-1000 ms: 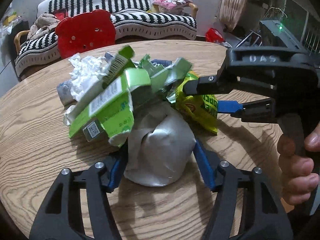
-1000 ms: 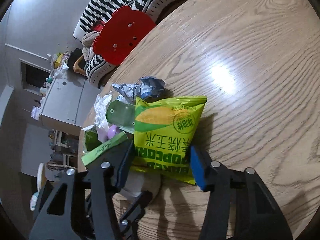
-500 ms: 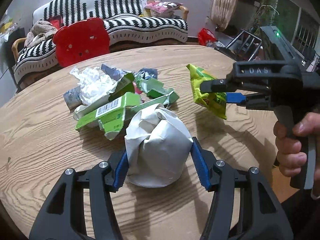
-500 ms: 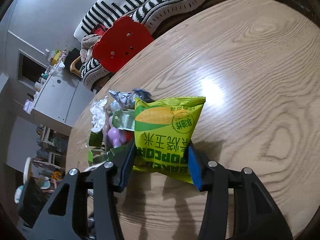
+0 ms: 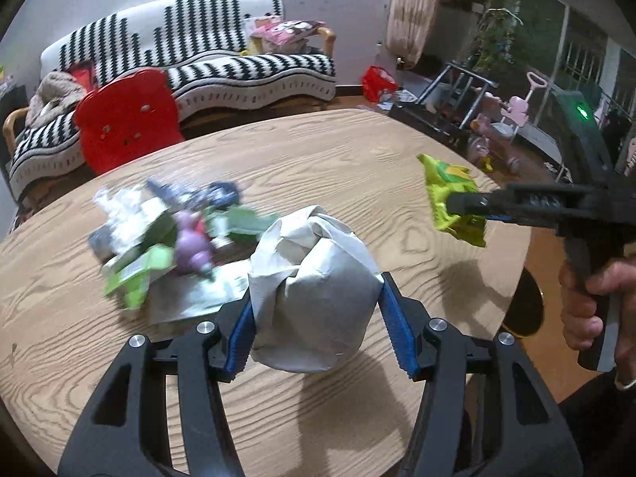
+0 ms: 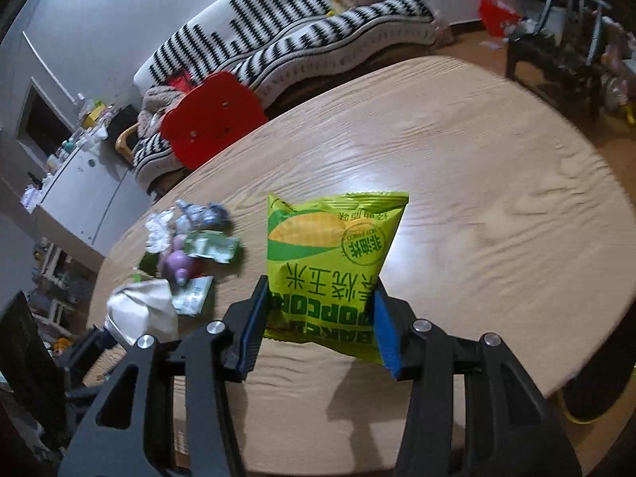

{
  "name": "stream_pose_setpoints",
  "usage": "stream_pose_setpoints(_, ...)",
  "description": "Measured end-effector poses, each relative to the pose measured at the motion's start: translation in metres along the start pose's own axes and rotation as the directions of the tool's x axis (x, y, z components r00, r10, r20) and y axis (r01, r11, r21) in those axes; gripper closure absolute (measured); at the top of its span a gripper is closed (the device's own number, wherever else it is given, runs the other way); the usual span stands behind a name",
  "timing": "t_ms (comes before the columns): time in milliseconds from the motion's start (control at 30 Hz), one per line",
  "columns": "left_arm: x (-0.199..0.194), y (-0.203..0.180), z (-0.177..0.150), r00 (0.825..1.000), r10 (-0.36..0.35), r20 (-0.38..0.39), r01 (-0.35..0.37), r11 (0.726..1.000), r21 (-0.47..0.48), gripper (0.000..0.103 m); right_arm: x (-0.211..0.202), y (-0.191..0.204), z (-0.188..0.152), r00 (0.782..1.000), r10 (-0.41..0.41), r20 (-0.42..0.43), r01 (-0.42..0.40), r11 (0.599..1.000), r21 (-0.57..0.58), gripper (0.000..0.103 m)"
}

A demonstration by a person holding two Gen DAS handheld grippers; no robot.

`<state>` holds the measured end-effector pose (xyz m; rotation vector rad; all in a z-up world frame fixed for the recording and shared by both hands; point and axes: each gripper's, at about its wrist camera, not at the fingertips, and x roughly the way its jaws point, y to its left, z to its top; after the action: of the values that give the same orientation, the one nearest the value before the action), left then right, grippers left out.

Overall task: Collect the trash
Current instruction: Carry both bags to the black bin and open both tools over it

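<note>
My left gripper (image 5: pixel 318 334) is shut on a crumpled white paper bundle (image 5: pixel 310 298) and holds it above the round wooden table (image 5: pixel 357 159). My right gripper (image 6: pixel 318 326) is shut on a yellow-green popcorn bag (image 6: pixel 330 254), lifted over the table's right side; the bag also shows in the left wrist view (image 5: pixel 453 198). A pile of trash (image 5: pixel 167 234) with green cartons, white tissue, a blue wrapper and a purple piece lies on the table left of the bundle, and shows in the right wrist view (image 6: pixel 187 250).
A red bear-shaped chair back (image 5: pixel 127 119) stands at the table's far edge. A black-and-white striped sofa (image 5: pixel 222 59) is behind it. A dark round object (image 5: pixel 524 310) sits on the floor past the table's right edge. Chairs and toys (image 5: pixel 497 119) stand at the right.
Both grippers have risen and pulled back from the pile, each with its item. The popcorn bag has moved right, away from the pile. The green cartons have dropped back and a purple piece shows.
</note>
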<state>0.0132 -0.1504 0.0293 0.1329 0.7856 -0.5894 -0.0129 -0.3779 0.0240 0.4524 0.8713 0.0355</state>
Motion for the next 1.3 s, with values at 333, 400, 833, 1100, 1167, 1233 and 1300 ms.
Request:
stream_pose_setpoints(333, 0.039, -0.119, 0.016, 0.991, -0.134, -0.026, 0.137, 0.983, 0.119, 0.046, -0.08, -0.125, -0.027, 0.982, -0.171, 0.08, 0.163, 0.981, 0.103, 0.055)
stream_pose_setpoints(400, 0.048, -0.143, 0.017, 0.986, -0.16, -0.037, 0.164, 0.976, 0.14, 0.046, -0.092, -0.153, -0.036, 0.978, -0.195, 0.077, 0.182, 0.972, 0.146, 0.055)
stream_pose_setpoints(833, 0.114, -0.296, -0.002, 0.931, -0.325, -0.164, 0.358, 0.902, 0.241, 0.046, -0.162, -0.281, -0.085, 0.946, -0.314, 0.083, 0.274, 0.908, 0.316, 0.055)
stream_pose_setpoints(1100, 0.141, -0.336, -0.01, 0.915, -0.348, -0.205, 0.393, 0.886, 0.248, 0.046, -0.176, -0.308, -0.098, 0.941, -0.33, 0.074, 0.287, 0.894, 0.344, 0.055)
stream_pose_setpoints(1167, 0.145, -0.342, -0.01, 0.914, -0.35, -0.208, 0.395, 0.884, 0.249, 0.046, -0.176, -0.311, -0.099, 0.94, -0.333, 0.072, 0.29, 0.892, 0.346, 0.055)
stream_pose_setpoints(1233, 0.146, -0.345, -0.009, 0.912, -0.353, -0.207, 0.398, 0.883, 0.249, 0.046, -0.176, -0.314, -0.1, 0.94, -0.335, 0.07, 0.292, 0.891, 0.348, 0.055)
stream_pose_setpoints(1300, 0.148, -0.347, -0.008, 0.91, -0.357, -0.209, 0.403, 0.881, 0.248, 0.046, -0.177, -0.315, -0.101, 0.939, -0.337, 0.069, 0.294, 0.889, 0.351, 0.055)
